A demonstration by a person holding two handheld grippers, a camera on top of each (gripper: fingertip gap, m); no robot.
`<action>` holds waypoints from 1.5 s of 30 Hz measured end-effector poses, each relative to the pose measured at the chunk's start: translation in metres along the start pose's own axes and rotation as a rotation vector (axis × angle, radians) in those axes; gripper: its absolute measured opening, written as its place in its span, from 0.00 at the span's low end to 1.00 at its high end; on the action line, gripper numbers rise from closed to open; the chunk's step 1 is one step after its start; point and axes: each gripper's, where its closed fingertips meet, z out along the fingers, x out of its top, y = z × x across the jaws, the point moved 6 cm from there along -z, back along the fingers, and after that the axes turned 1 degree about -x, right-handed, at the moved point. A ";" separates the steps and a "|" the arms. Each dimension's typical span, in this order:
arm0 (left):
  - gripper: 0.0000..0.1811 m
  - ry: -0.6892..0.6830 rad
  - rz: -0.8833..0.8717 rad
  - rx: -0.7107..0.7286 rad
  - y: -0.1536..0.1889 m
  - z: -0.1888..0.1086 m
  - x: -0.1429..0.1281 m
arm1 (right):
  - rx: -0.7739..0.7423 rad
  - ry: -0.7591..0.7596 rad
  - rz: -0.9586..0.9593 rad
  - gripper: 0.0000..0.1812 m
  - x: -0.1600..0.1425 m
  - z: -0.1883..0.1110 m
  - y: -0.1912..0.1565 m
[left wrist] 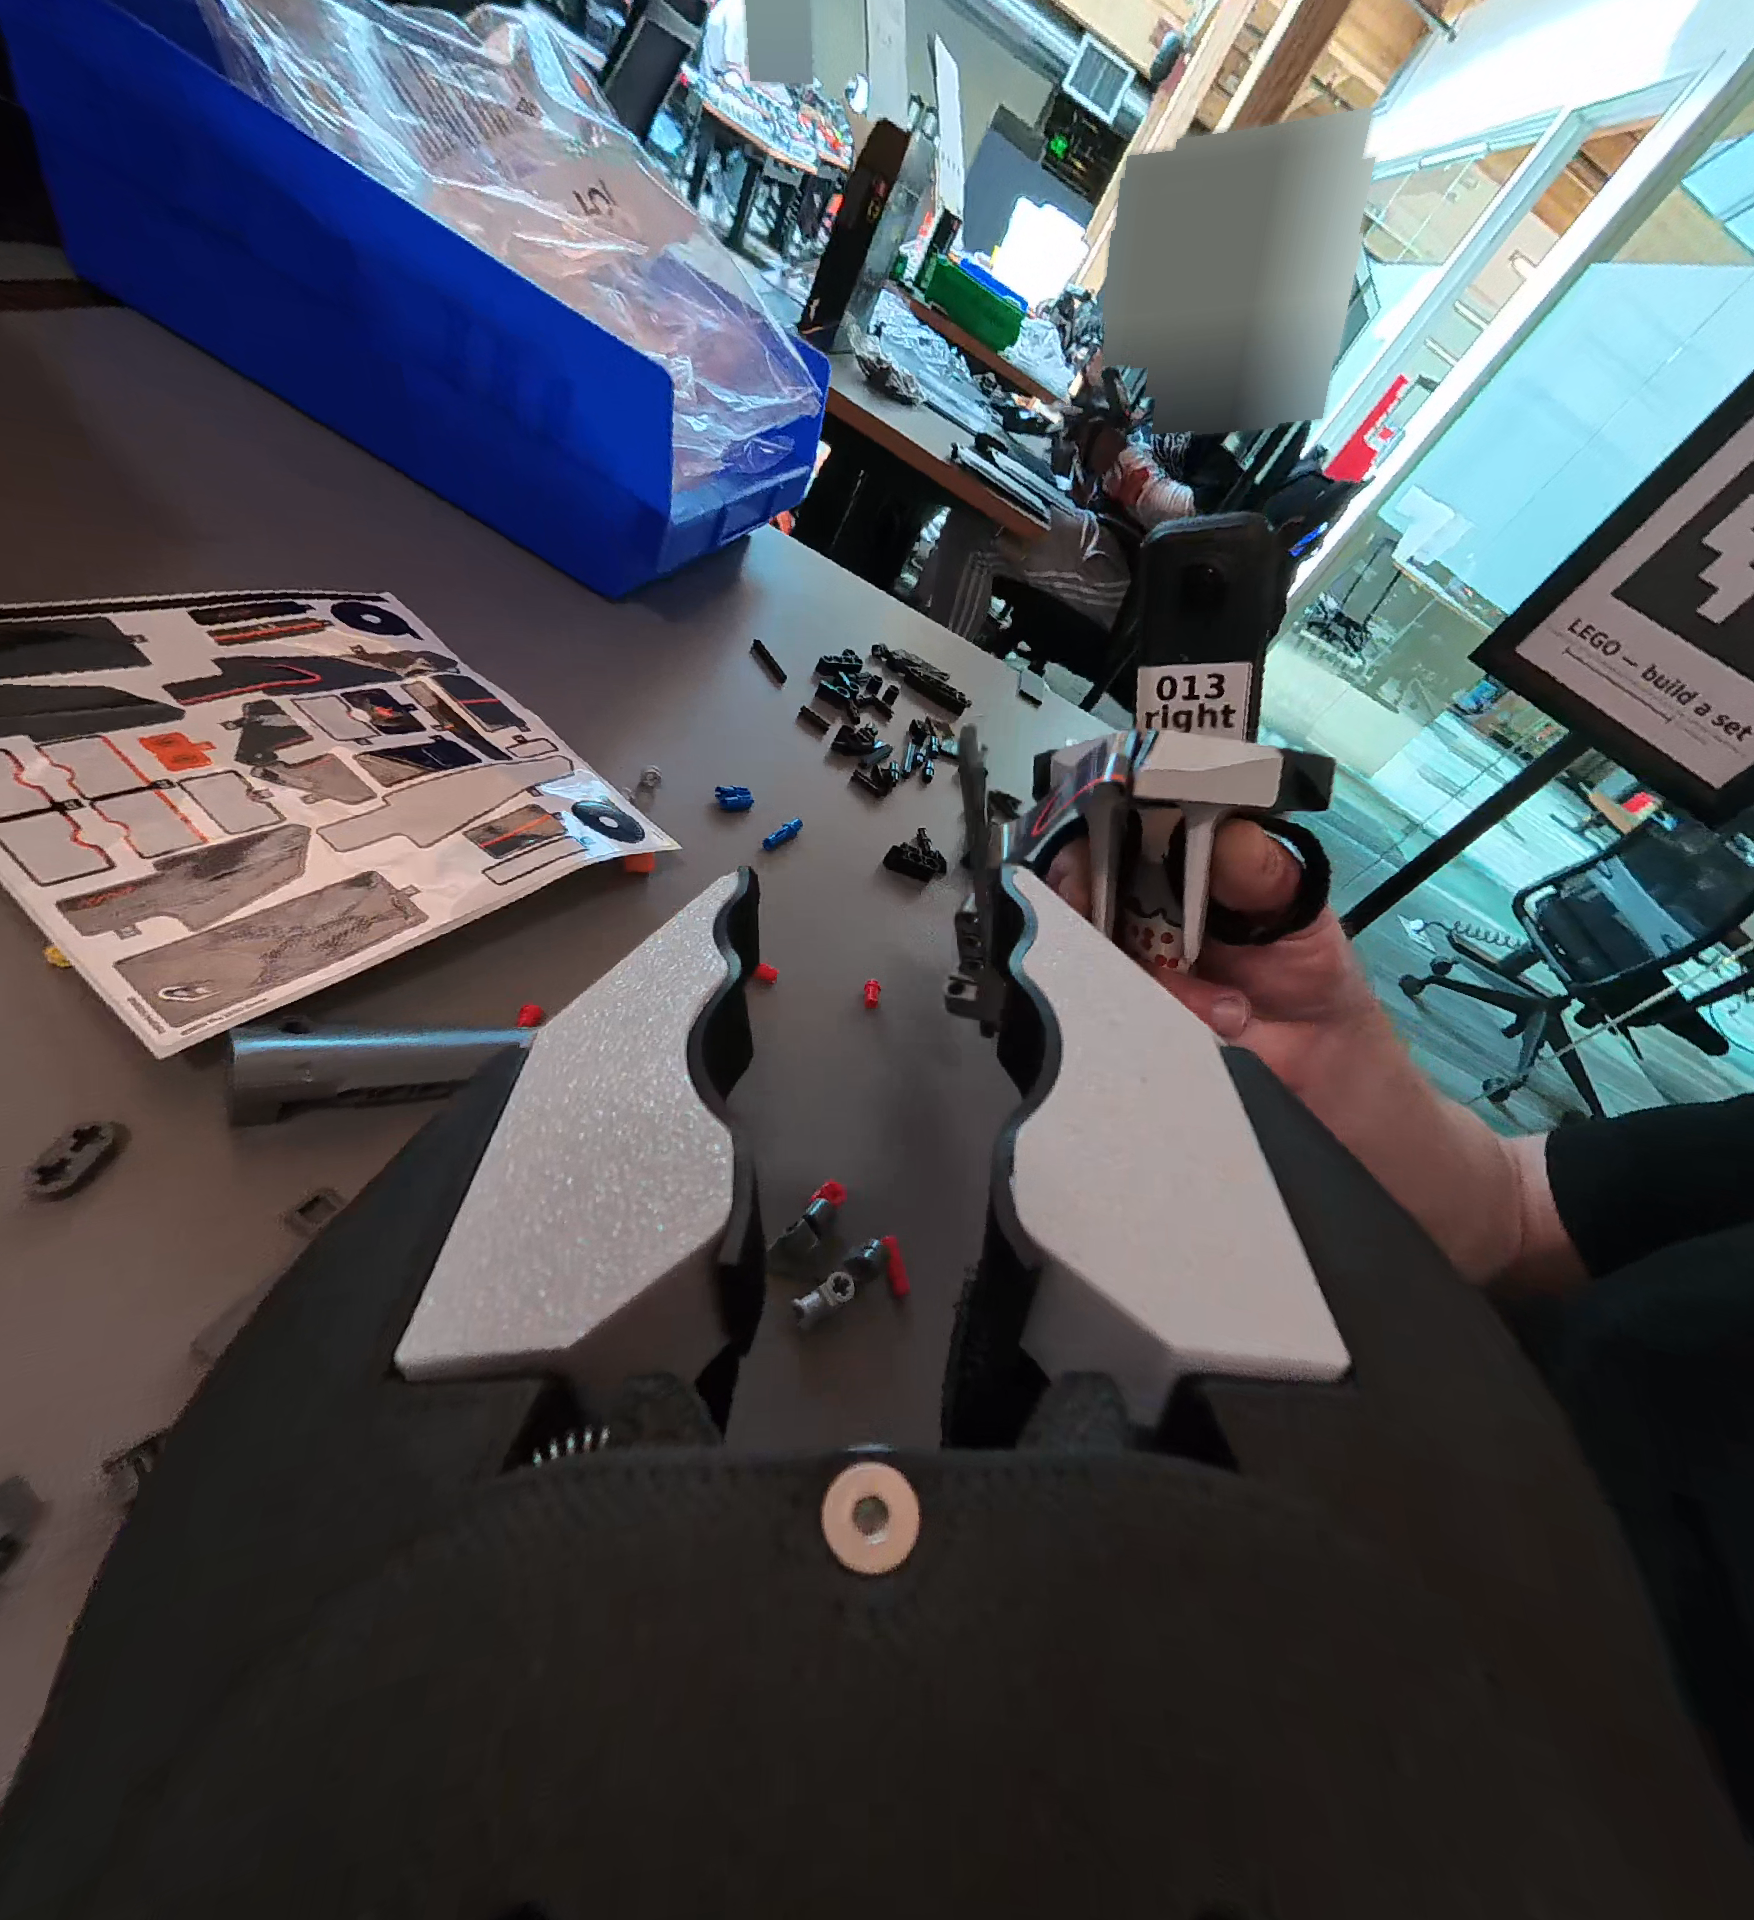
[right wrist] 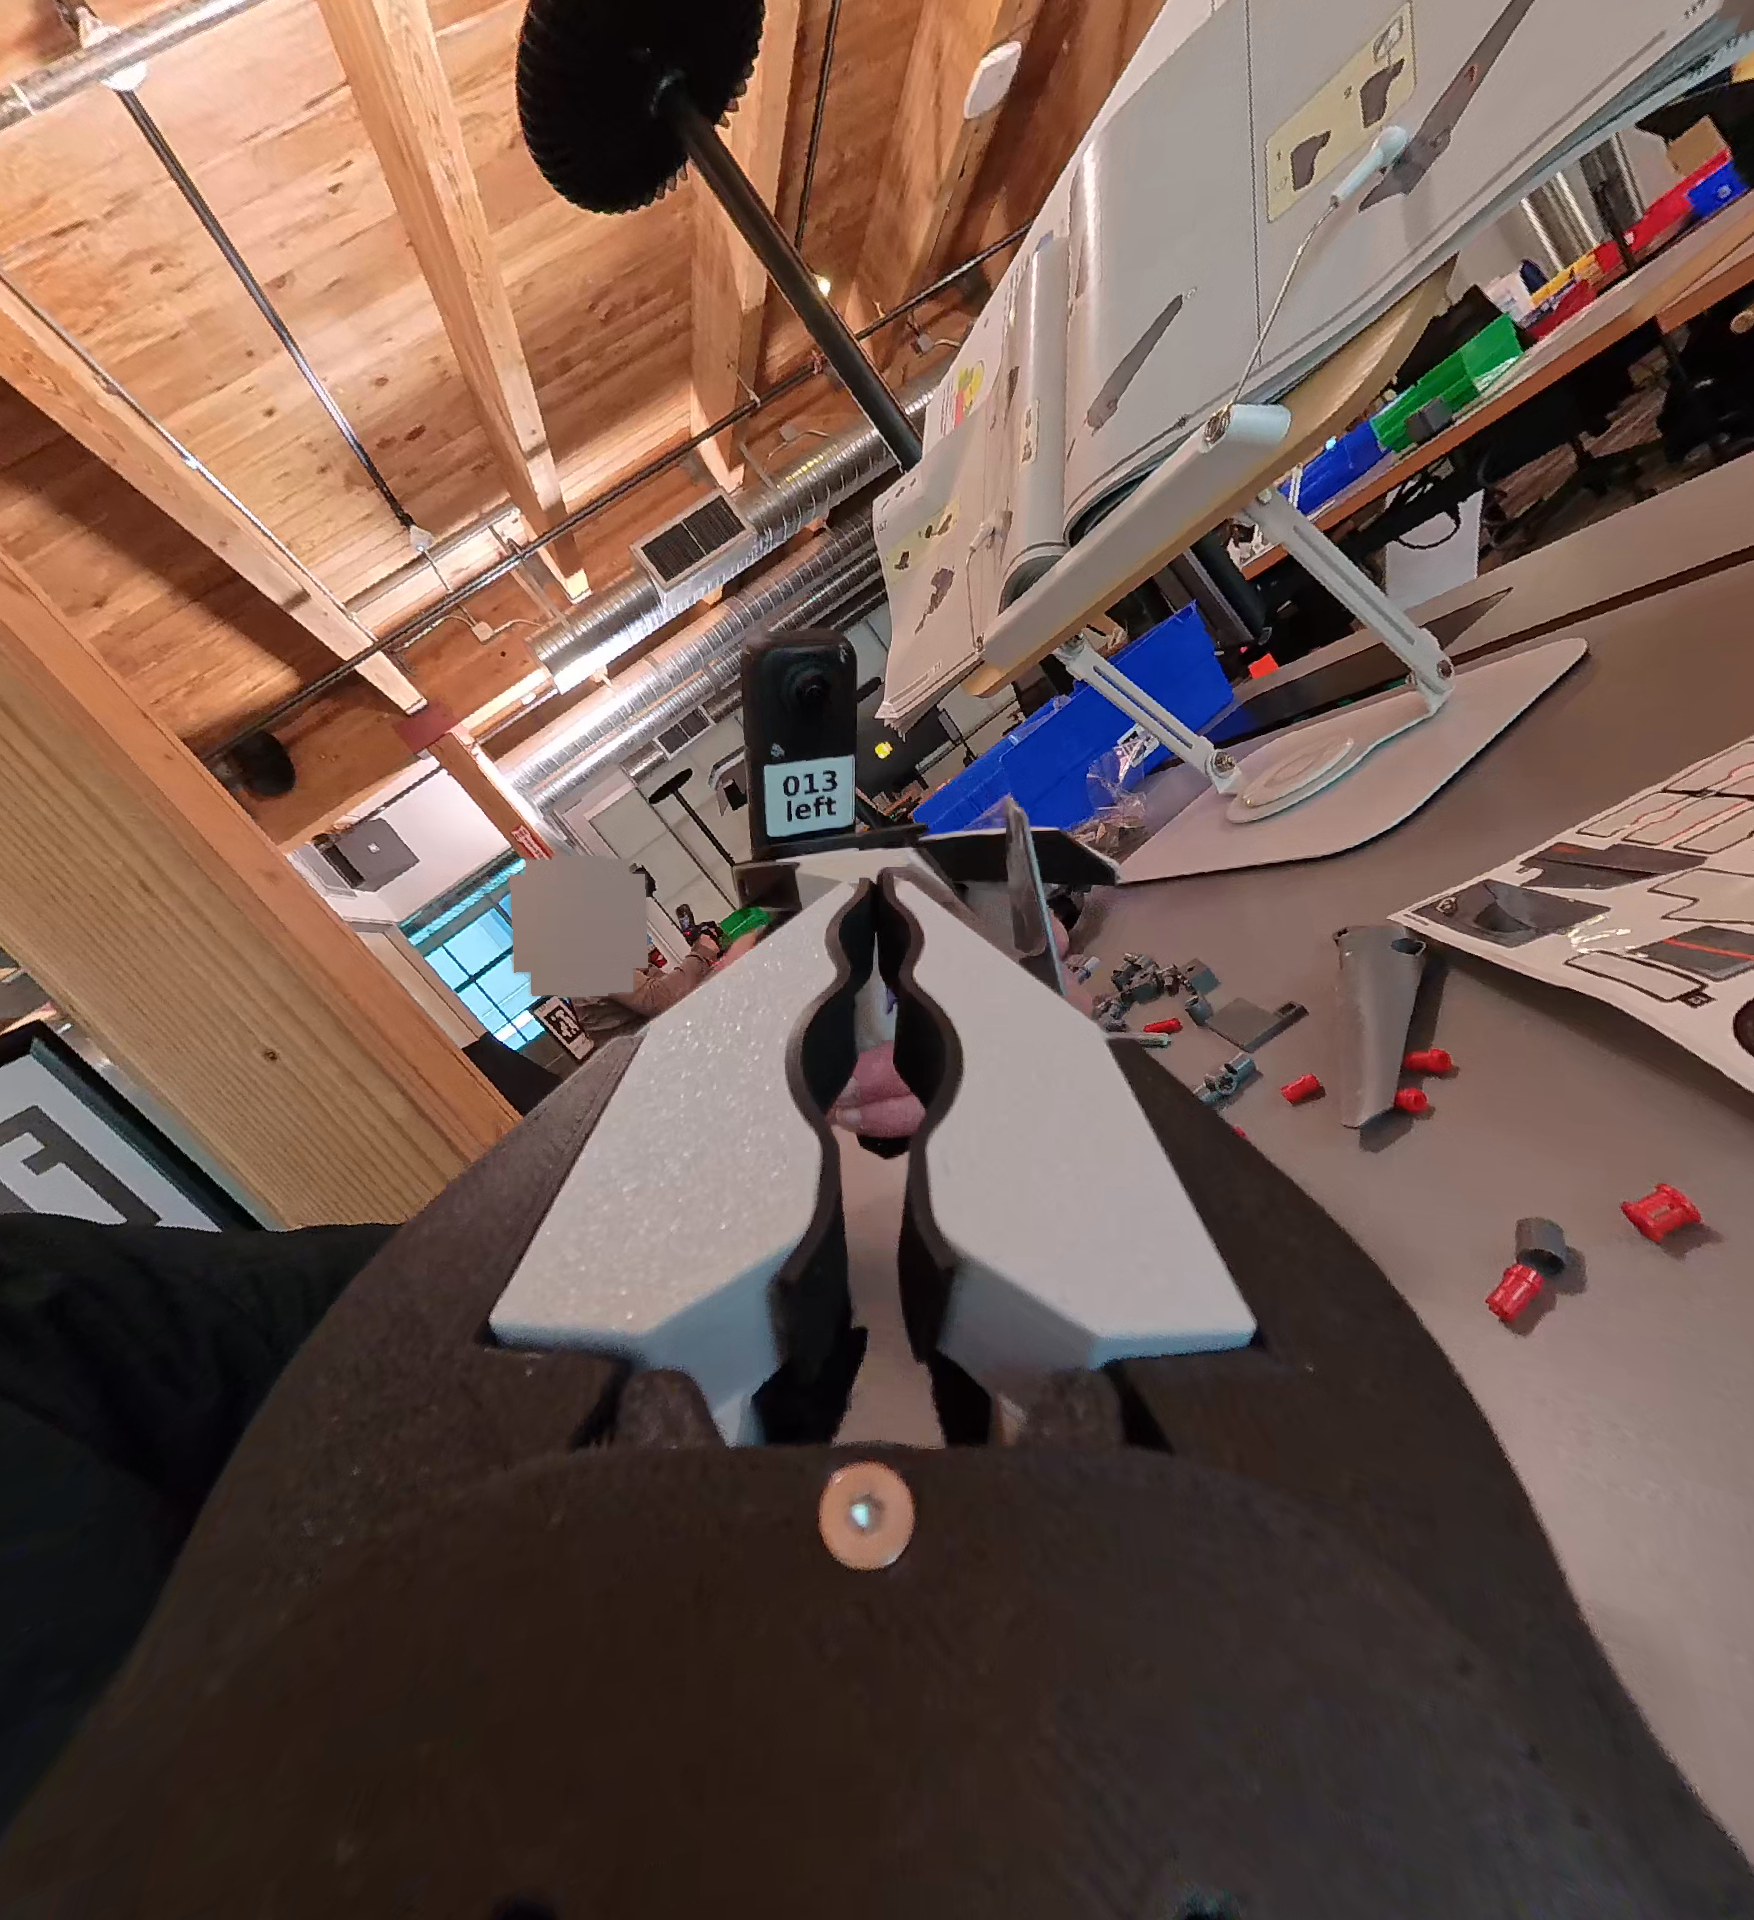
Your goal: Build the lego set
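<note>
The grey counter (left wrist: pixel 125 468) carries a blue bin (left wrist: pixel 353 301) far left, a sticker sheet (left wrist: pixel 229 790) beside it, scattered black pieces (left wrist: pixel 883 717), red pins (right wrist: pixel 1662 1210), and a book stand (right wrist: pixel 1372 748).

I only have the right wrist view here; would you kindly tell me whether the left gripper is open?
Observer: Yes, the left gripper is open, its jaws wide apart.
Operator: Thank you. Are there any blue pins on the table?
Observer: Two blue pins lie just beyond the sticker sheet.
Operator: And where are the black parts?
Observer: A pile of black parts sits beyond those pins.
</note>
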 end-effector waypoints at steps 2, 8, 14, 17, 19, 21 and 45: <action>0.24 -0.015 0.018 -0.008 0.003 -0.001 0.001 | 0.000 -0.016 0.002 0.00 -0.002 0.000 -0.001; 0.27 -0.040 0.027 -0.055 0.011 0.005 -0.001 | 0.007 -0.065 0.007 0.00 -0.009 0.004 -0.003; 0.21 -0.026 0.057 -0.061 0.018 0.008 0.000 | 0.007 -0.095 0.001 0.00 -0.014 0.008 -0.005; 0.15 -0.010 0.048 -0.058 0.017 0.008 0.002 | 0.007 -0.105 -0.002 0.00 -0.015 0.009 -0.005; 0.14 -0.001 0.040 -0.048 0.015 0.007 0.003 | 0.007 -0.112 -0.005 0.00 -0.016 0.010 -0.006; 0.16 -0.004 0.036 -0.041 0.014 0.007 0.003 | 0.008 -0.114 -0.008 0.00 -0.017 0.010 -0.006; 0.00 -0.015 0.072 -0.065 0.018 0.007 0.001 | 0.011 -0.131 -0.011 0.00 -0.019 0.012 -0.008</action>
